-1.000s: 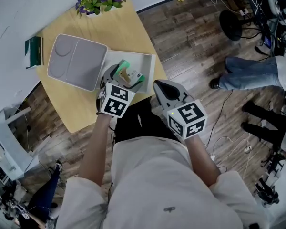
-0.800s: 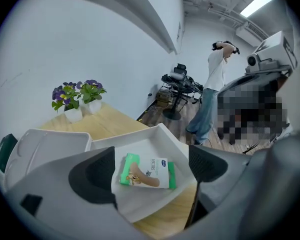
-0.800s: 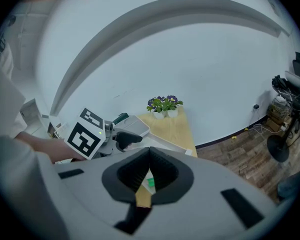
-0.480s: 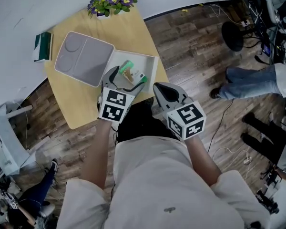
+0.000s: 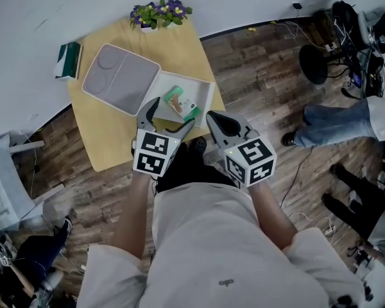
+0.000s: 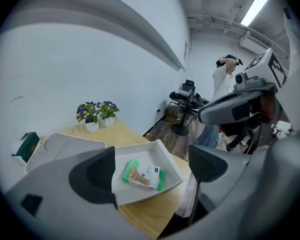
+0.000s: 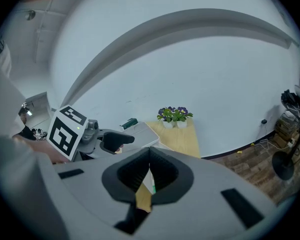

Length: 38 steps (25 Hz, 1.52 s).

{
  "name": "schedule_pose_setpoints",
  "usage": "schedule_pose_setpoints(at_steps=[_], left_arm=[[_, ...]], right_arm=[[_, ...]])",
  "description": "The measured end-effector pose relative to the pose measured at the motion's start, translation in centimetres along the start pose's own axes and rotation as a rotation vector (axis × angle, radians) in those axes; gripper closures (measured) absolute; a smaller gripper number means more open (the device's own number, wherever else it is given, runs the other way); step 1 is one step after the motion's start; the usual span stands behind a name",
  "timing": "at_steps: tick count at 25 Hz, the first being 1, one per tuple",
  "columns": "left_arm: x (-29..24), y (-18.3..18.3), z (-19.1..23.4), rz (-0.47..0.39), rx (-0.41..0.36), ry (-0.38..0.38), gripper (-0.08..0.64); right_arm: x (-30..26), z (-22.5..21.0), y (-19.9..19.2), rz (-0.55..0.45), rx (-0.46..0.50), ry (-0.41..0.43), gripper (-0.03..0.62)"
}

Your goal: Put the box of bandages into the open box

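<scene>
Bandage box (image 5: pixel 180 102), print unreadable, in open box (image 5: pixel 196 86); left gripper (image 5: pixel 169 115) jaws apart, right gripper (image 5: pixel 216 117) closed.

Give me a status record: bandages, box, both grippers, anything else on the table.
bandages: lying flat inside the open box
open box: on the table, lid laid open beside it
left gripper: jaws apart, holding nothing, at the box's near edge
right gripper: jaws together, holding nothing, beyond the table's near corner
other: plant at the far edge; green item at the left edge
task: looks done, bandages are in the box
</scene>
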State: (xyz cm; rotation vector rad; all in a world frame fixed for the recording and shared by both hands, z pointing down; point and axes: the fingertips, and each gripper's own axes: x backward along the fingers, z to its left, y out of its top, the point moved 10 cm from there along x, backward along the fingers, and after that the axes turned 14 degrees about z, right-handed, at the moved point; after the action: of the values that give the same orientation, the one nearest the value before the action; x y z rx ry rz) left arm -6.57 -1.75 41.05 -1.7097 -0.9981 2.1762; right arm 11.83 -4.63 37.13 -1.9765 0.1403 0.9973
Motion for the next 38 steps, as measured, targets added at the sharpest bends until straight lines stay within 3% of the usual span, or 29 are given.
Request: schedule_pose_setpoints(at_steps=[5, 16, 22, 27, 38], left_arm=[[1.7, -0.5, -0.2, -0.037, 0.019, 0.024, 0.097], [4.2, -1.6, 0.6, -0.04, -0.018, 0.012, 0.107], [5.0, -1.3, 1.4, -0.038, -0.098, -0.034, 0.122], [6.0, -0.7, 2.1, -0.071, -0.138, -0.069, 0.221], [8.3, -0.8, 3.4, -0.116, -0.204, -0.162, 0.327]], right_arm=[[0.0, 0.4, 0.3, -0.006, 0.023, 0.006, 0.589], [-0.9, 2.1, 1.9, -0.026, 0.022, -0.005, 0.589], [-0.8, 3.4, 2.4, -0.047, -0.008, -0.047, 0.589], [-0.6, 4.6, 2.3, -0.066, -0.05, -0.097, 0.589], [-0.4, 7.8, 1.5, -0.1, -0.13, -0.181, 0.589]])
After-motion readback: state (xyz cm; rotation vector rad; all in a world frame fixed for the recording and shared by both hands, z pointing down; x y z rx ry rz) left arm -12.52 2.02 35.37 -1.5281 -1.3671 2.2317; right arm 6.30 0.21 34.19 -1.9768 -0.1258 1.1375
